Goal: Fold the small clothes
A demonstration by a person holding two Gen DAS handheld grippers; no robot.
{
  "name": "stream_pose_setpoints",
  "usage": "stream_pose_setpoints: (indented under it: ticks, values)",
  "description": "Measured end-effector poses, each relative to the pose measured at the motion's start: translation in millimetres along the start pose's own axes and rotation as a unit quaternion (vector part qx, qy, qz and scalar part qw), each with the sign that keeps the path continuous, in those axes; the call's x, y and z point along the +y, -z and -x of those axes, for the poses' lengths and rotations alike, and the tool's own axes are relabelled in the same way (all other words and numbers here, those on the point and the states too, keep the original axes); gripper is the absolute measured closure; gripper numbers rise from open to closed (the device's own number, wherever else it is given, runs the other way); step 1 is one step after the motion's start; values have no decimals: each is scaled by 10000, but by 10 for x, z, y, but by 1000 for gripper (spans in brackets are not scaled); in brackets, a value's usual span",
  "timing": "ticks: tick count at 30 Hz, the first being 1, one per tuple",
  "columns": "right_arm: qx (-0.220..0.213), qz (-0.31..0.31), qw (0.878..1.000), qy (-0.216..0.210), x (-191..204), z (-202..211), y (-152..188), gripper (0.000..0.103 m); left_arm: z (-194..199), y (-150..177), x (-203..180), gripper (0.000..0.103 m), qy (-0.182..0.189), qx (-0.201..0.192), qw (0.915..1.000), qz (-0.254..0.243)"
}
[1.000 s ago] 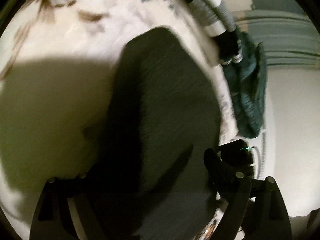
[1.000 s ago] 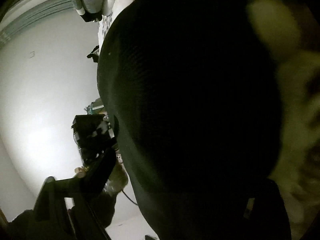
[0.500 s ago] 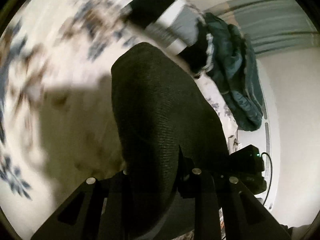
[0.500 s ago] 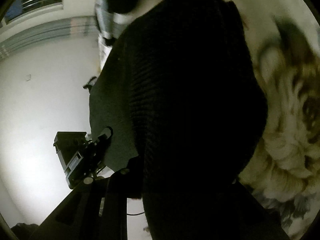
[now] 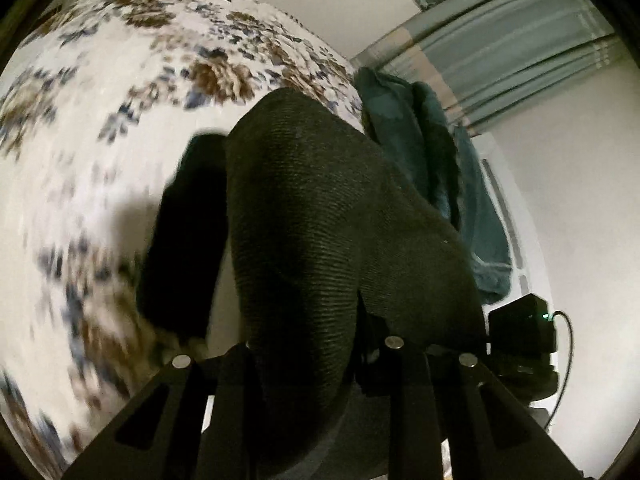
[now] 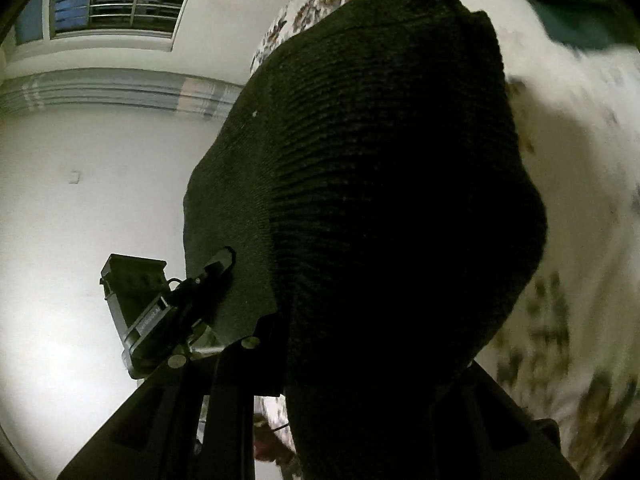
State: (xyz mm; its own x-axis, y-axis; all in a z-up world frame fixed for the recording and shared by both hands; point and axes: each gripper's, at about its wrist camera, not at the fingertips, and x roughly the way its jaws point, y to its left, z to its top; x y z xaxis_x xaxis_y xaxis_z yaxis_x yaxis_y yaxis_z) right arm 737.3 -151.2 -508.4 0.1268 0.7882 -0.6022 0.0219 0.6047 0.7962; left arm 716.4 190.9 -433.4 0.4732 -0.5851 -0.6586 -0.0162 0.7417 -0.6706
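Ribbed black knit garment (image 5: pixel 320 220) drapes, apparently pinched, from both tongs.

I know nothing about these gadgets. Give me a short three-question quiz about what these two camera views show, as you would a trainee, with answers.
1. True or false: the left gripper is shut on the black knit garment.
2. What is the right gripper holding? A) a teal towel B) the black knit garment C) nothing
3. Fill in: in the left wrist view, a crumpled ____ cloth lies at the edge of the floral bedspread.

Key
1. True; the fabric is pinched between its closed fingers.
2. B; the garment hangs from both grippers.
3. Teal.
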Motion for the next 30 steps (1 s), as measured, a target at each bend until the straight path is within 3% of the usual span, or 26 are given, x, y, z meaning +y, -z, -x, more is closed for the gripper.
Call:
stream_pose_setpoints:
  ticks: [4,9,12,13,17,20,21,23,25,26,28,30]
  values:
    - [21,-39,9998,201,-162,-262,-606,79,-383,-453,241,82,-211,147,9996,-65]
    - [170,-11,9977,661,-299,-605,-959,79,-929,-718,651,79,-656,629,9959,7]
    - [352,-66,9952,913,-364,-656,-1009,76,-993,-747,724,73,-806,818,9934,26]
    - [372,-67,9937,1053,-349,-646,-1020,74,-974,-754,713,66,-851,838,9928,-5]
    - [348,-101,9845,1718,-390,-461,-1044,60,-808,-734,549,60,-1481,743,9852,-432]
    - [156,145,9705,2400,-110,-416,-893,50,-637,-698,459,41,-1933,407,9783,-622]
    - [22,308,9604,2770,-28,-334,-836,45,-562,-672,427,24,-2013,265,9769,-671]
    - [-181,483,9445,3246,281,-349,-741,15,-490,-646,380,5,-2269,145,9710,-737]
    - [-452,706,9221,3778,586,-278,-567,0,-398,-567,285,2,-2559,24,9629,-854]
    - [-539,803,9123,3980,726,-244,-509,0,-320,-481,194,2,-2764,-84,9560,-978]
    - [-788,1066,8793,4574,874,-47,-167,0,-223,-359,70,1,-2974,-232,9478,-1128]
    - [-959,1145,8680,4736,1075,11,10,0,-84,-180,-101,0,-3156,-364,9397,-1266]
